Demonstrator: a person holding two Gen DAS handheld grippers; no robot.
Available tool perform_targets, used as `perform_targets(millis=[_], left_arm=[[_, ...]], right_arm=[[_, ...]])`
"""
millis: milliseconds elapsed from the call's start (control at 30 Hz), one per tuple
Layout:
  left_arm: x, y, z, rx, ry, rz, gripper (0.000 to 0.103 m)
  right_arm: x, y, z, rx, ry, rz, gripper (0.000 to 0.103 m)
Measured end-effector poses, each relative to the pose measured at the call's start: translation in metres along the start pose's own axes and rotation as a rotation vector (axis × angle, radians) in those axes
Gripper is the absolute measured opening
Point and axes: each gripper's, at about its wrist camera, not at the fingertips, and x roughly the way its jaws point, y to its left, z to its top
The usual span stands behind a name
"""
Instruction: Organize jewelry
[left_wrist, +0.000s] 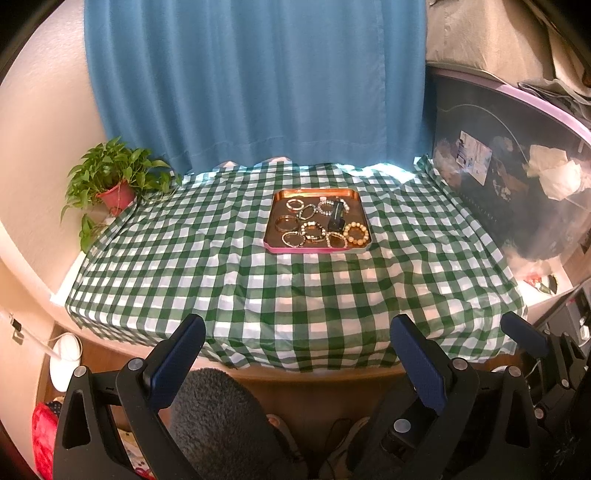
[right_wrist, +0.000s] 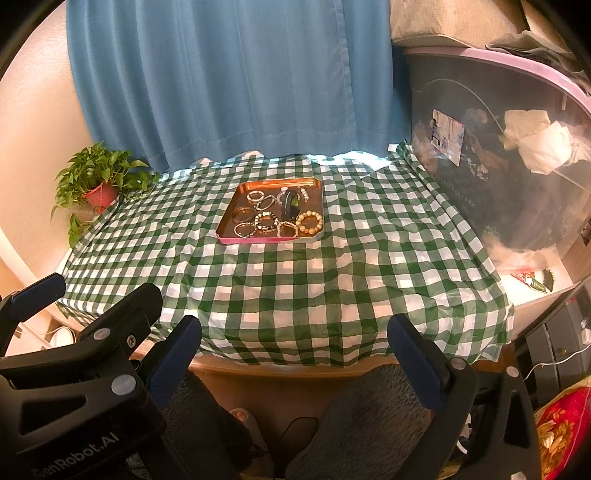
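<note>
A potted green plant in a red pot (left_wrist: 114, 184) sits at the far left corner of the green-and-white checked tablecloth (left_wrist: 295, 288). The left gripper (left_wrist: 297, 341) and right gripper (right_wrist: 293, 341) hang at the near edge, fingers spread wide, empty. Well beyond both, the copper-coloured square tray (left_wrist: 275, 225) holds beaded bracelets (left_wrist: 356, 233) and a black watch (left_wrist: 335, 218).

The bracelets (left_wrist: 317, 223) in the tray (left_wrist: 275, 218) overlap, too small to count or to tell bead from metal. A dark item (left_wrist: 335, 216) lying over them cannot be identified. Both grippers' bodies are cut off by the bottom edges. The label (right_wrist: 448, 136) on the storage bin (right_wrist: 517, 177) is unreadable; the bin's contents are blurred behind hazy plastic
</note>
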Motion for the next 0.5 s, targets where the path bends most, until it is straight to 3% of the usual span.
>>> perform_targets(millis=[500], left_arm=[[0.0003,-0.0003,0.0003,0.0,0.003,-0.001,0.1]], right_arm=[[0.0009,-0.0005,0.0003,0.002,0.005,0.0,0.1]])
